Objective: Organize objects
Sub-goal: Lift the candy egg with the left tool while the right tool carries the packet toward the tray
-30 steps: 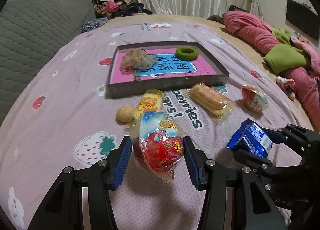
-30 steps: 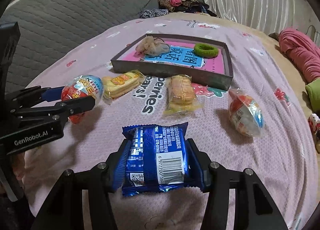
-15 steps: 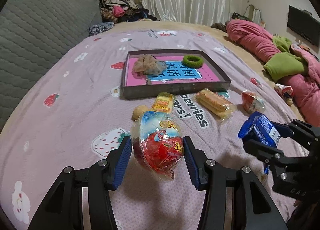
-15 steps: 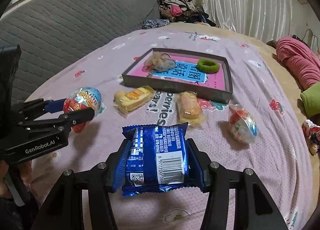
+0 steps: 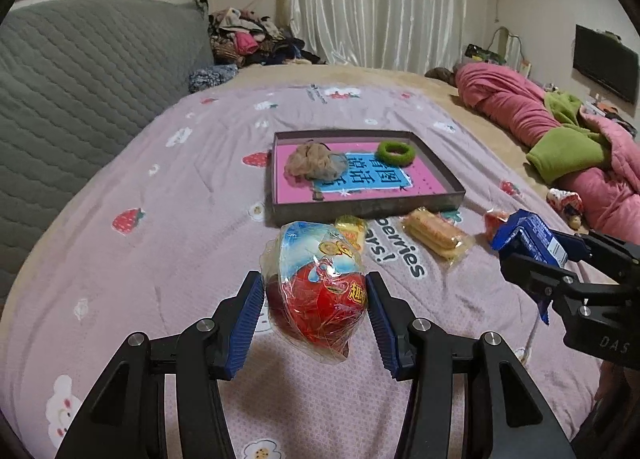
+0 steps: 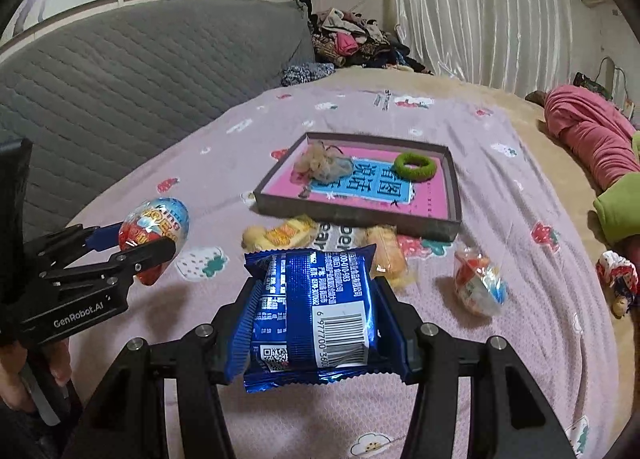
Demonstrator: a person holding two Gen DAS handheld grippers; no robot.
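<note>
**Carry both snacks to the tray**

Left wrist view: your left gripper (image 5: 316,313) fingers clamp the wrapped egg (image 5: 316,291) above the bed (image 5: 160,259); lift it over the tray (image 5: 372,207) near wall.

Right wrist view: your right gripper (image 6: 316,323) pinches the blue packet (image 6: 312,311); keep it level, apart from the left.

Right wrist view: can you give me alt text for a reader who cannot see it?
The right gripper holds a shiny blue foil snack packet between its jaws above a lilac strawberry-print bedspread. At left, the left gripper holds a red-and-blue wrapped toy egg; beyond lies a shallow pink-lined grey box tray.
</note>
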